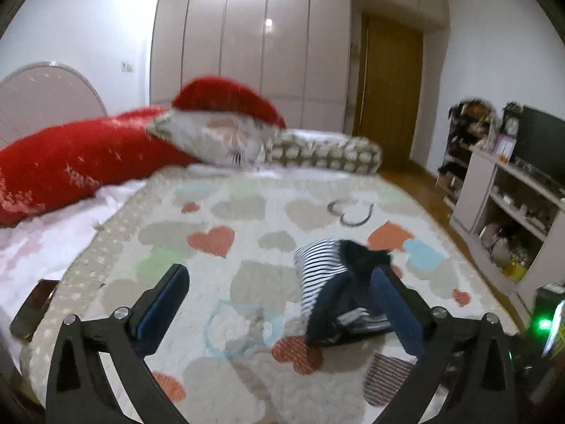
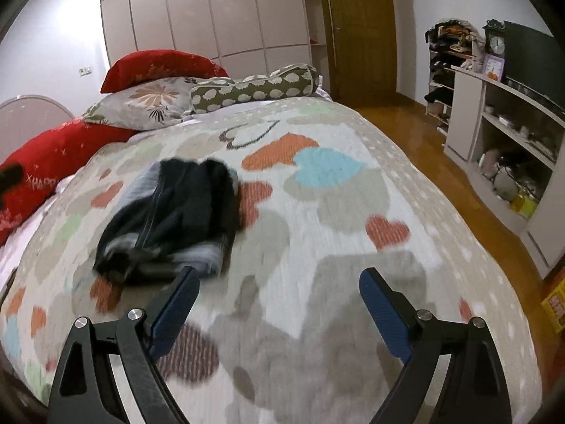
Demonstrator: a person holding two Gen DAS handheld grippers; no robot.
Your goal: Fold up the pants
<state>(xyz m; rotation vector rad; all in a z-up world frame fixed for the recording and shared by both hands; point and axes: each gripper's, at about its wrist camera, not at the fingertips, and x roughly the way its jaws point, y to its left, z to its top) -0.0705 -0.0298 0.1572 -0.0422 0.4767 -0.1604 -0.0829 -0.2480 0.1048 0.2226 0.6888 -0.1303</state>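
Both wrist views look down along our fingers, close above the bed [image 1: 247, 233]; both share the folded pants [image 2: 169, 219], wardrobe [image 1: 247, 35].

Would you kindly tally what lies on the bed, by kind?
Red pillows: 2
Floral pillow: 1
Green bolster: 1
Folded pants: 1
Total: 5
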